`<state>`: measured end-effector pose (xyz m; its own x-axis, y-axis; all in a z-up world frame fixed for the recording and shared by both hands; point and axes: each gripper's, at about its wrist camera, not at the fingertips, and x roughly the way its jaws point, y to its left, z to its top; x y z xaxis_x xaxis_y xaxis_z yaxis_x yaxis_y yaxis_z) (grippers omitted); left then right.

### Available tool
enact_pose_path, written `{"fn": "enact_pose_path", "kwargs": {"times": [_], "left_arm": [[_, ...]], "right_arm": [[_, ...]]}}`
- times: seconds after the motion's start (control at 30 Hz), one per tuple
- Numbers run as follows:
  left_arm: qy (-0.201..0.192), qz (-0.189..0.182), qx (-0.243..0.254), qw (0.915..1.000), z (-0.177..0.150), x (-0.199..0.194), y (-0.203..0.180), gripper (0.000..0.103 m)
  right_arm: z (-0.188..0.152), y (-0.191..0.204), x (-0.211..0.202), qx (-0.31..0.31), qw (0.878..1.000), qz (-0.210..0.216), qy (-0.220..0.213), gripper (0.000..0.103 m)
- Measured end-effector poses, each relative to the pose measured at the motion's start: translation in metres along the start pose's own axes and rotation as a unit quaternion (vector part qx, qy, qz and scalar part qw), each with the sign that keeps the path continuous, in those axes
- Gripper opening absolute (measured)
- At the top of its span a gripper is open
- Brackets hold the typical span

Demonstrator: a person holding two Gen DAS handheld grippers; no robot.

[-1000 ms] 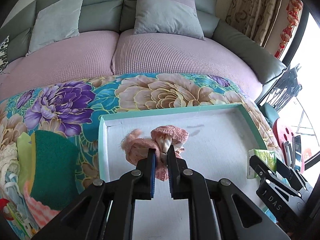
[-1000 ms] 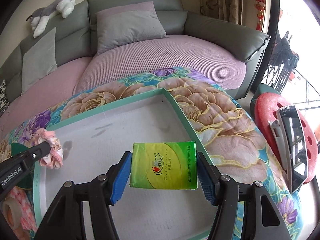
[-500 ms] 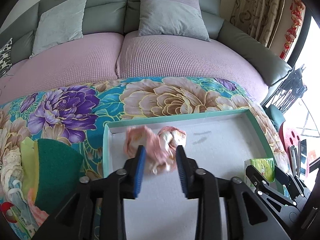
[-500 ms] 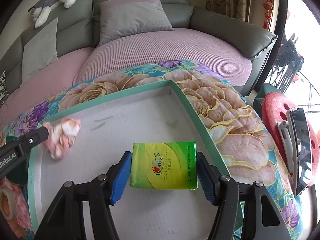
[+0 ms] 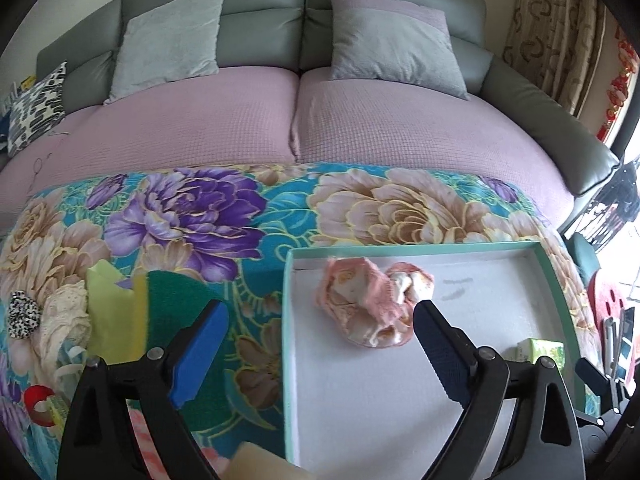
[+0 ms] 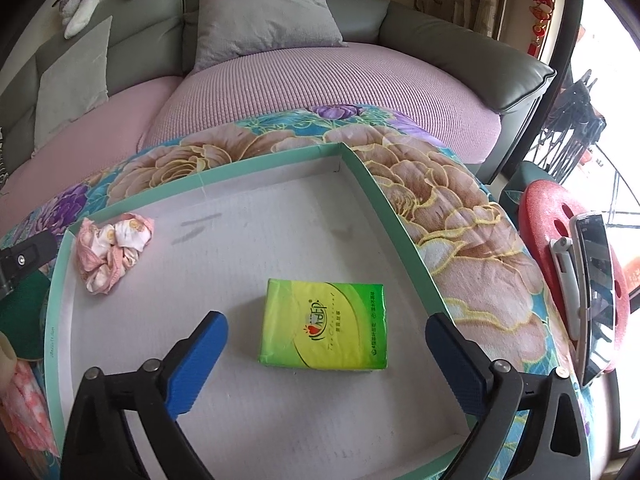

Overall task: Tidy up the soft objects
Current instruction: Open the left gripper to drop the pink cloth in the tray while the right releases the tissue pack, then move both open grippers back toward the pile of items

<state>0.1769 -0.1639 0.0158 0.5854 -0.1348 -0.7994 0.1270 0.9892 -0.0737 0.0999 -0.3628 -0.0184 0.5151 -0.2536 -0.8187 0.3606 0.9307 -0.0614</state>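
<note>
Both grippers have let go since a moment ago: the pink cloth [image 5: 370,306] that hung pinched in the left gripper [image 5: 320,354] now lies crumpled on the tray floor, and the green tissue pack [image 6: 324,326] that was clamped in the right gripper [image 6: 326,354] now lies flat on the white floor of the tray. The left gripper has pulled back and sits with its blue-padded fingers [image 5: 198,354] spread wide, one over the flowered blanket [image 5: 184,216] and the other above the tray, holding nothing. The right gripper is likewise splayed open and empty, its fingers either side of the pack but apart from it. The pink cloth lies in the tray's far left corner, just beside the wall; the pack lies nearer the middle, towards the right wall, well apart from the cloth. The shallow tray [image 6: 396,216], mint-green rimmed, rests on the blanket. To its left on the blanket sit a green and yellow sponge [image 5: 160,312], a cream lace cloth [image 5: 64,316] and a black-and-white scrunchie [image 5: 24,314]. Behind is a grey sofa [image 5: 400,136] with cushions.
</note>
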Motion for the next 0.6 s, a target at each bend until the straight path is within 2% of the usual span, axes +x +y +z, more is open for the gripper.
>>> {"fn": "enact_pose_path", "kwargs": {"times": [0.2,0.43,0.6], "left_arm": [[-0.012,0.033,-0.009,0.9993,-0.003,-0.015,0.013,0.094],[-0.054,0.069,0.018,0.996,-0.021,-0.057,0.025,0.094],[-0.066,0.075,0.015,0.9949,-0.036,-0.077,0.043,0.094]], "right_arm": [[-0.001,0.002,-0.012,-0.006,1.0,-0.005,-0.004,0.101],[-0.006,0.013,-0.028,-0.016,1.0,0.018,-0.007,0.101],[-0.017,0.026,-0.034,-0.019,1.0,0.021,0.005,0.101]]}}
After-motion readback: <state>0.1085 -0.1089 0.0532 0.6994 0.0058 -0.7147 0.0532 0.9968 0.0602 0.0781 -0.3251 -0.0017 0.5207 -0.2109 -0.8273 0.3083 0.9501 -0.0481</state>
